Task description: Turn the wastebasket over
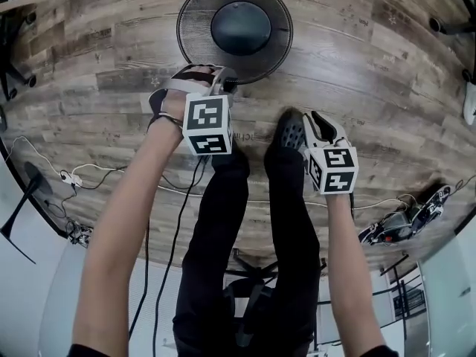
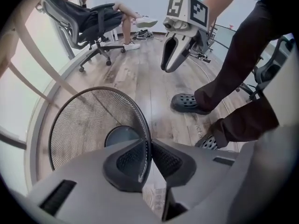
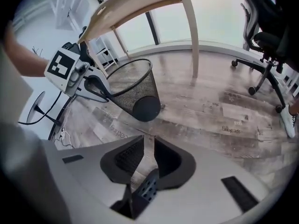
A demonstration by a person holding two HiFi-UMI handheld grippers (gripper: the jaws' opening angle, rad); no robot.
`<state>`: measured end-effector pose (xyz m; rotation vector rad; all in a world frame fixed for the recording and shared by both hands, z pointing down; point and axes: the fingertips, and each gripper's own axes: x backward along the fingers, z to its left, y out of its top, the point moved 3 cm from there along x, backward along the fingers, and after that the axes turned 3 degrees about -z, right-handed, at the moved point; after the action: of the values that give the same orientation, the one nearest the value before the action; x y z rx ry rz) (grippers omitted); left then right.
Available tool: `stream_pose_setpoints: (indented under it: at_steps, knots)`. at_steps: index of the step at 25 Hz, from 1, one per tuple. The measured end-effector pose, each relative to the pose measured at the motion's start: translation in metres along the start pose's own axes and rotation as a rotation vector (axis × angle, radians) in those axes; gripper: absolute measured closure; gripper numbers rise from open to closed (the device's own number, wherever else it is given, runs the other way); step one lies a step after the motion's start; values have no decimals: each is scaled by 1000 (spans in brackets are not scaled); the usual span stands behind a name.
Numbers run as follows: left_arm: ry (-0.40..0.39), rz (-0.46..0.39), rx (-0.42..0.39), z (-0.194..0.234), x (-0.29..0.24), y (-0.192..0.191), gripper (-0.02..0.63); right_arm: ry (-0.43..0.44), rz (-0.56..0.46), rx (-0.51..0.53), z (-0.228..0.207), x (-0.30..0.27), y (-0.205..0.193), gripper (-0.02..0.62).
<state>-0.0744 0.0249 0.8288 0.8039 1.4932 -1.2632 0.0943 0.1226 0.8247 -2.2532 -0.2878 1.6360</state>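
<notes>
Wood-plank floor (image 1: 387, 73), seen from above. Person's legs (image 1: 223, 236) in dark trousers, standing on it. Black mesh wastebasket (image 1: 197, 21), just ahead of the feet, mouth upward and tilted, its round base (image 3: 145, 108) low by the floor; whether the base touches the floor cannot be told. Left hand-held gripper (image 2: 149, 146), pointing steeply down, jaws closed on the near rim (image 2: 148, 125) of the wastebasket. Right hand-held gripper (image 3: 147, 148), apart from the wastebasket and above the right foot, jaws narrow and holding nothing. Perforated dark shoe (image 1: 291, 131), beneath that gripper.
</notes>
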Motion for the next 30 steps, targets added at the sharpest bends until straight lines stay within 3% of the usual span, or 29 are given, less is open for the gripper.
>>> stream_pose_setpoints:
  at_steps: [2,3,5,9,12,17,22,26,30]
  knots:
    - [36,-33,57,6,12,5,483,0,-27,8,2,12,15,518]
    - [61,-68,121,9,25,10,487,2,-44,12,5,23,26,531]
    - [120,-169,297,11,64,26,554,18,-80,20,15,52,51,546]
    - [249,-437,703,10,188,73,586,87,-183,49,48,142,126,565]
    - [348,-612,877,8,293,108,589,132,-290,76,71,225,188,565]
    - [478,-811,1000,21,448,138,589,204,-469,152,104,347,283,565]
    - [608,-924,992,19,576,158,591,238,-611,219,134,462,342,565]
    - [678,-1039,1022,11,645,170,591,277,-749,267,155,537,370,565]
    - [741,-1119,1012,7,685,183,591,290,-825,337,167,575,384,565]
